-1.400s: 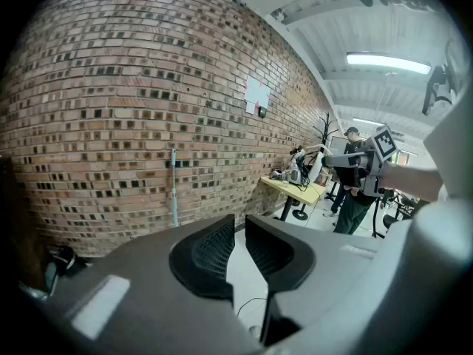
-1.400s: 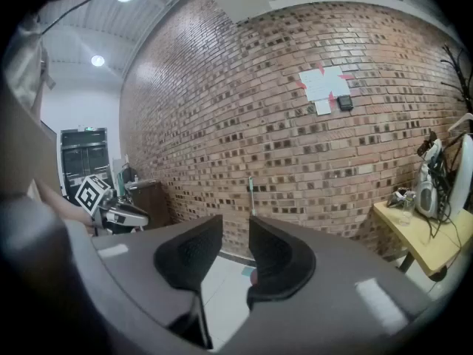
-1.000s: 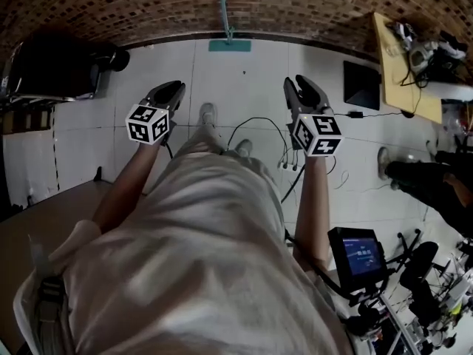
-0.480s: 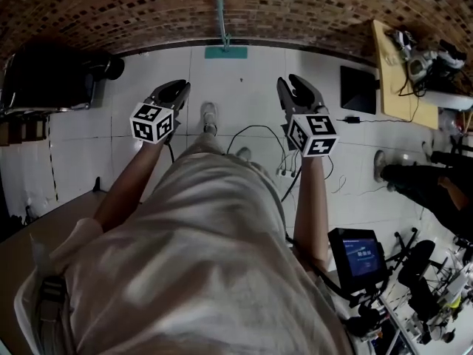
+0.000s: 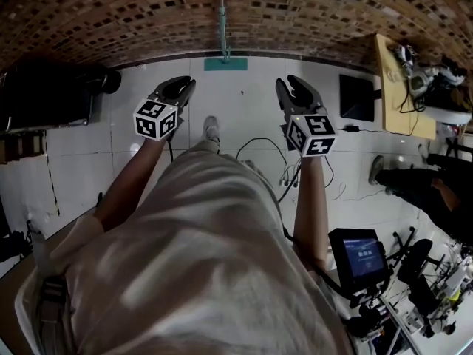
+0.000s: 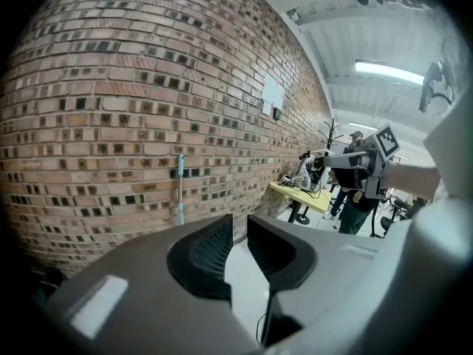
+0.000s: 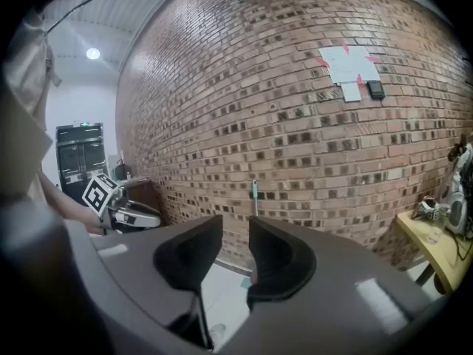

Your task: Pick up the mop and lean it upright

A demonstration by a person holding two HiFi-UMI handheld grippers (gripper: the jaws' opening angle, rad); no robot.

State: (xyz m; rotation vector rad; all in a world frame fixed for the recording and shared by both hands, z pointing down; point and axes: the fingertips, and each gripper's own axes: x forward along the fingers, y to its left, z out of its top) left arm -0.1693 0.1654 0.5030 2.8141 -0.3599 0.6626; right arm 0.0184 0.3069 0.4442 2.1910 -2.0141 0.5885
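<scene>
**Jaws slack and empty, mop (image 5: 220,21) against the brick wall (image 5: 111,13)**

On the left gripper (image 5: 182,87) the jaws have just been opening and stand a slit apart, with nothing between them. The right gripper (image 5: 294,87) gapes slightly wider and is also empty. Under them a shoe (image 5: 212,130) and a looped cable (image 5: 259,140) lie on the white floor (image 5: 244,80). Past the tiles the mop stands upright against the wall, with a yellow bench (image 5: 390,80) off to its right.

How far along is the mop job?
Done: the mop already stands upright against the brick wall, head on the floor. In hand: nothing; left tool and right tool are empty, the left's jaws have just been opening. Left to do: seemingly nothing.
</scene>
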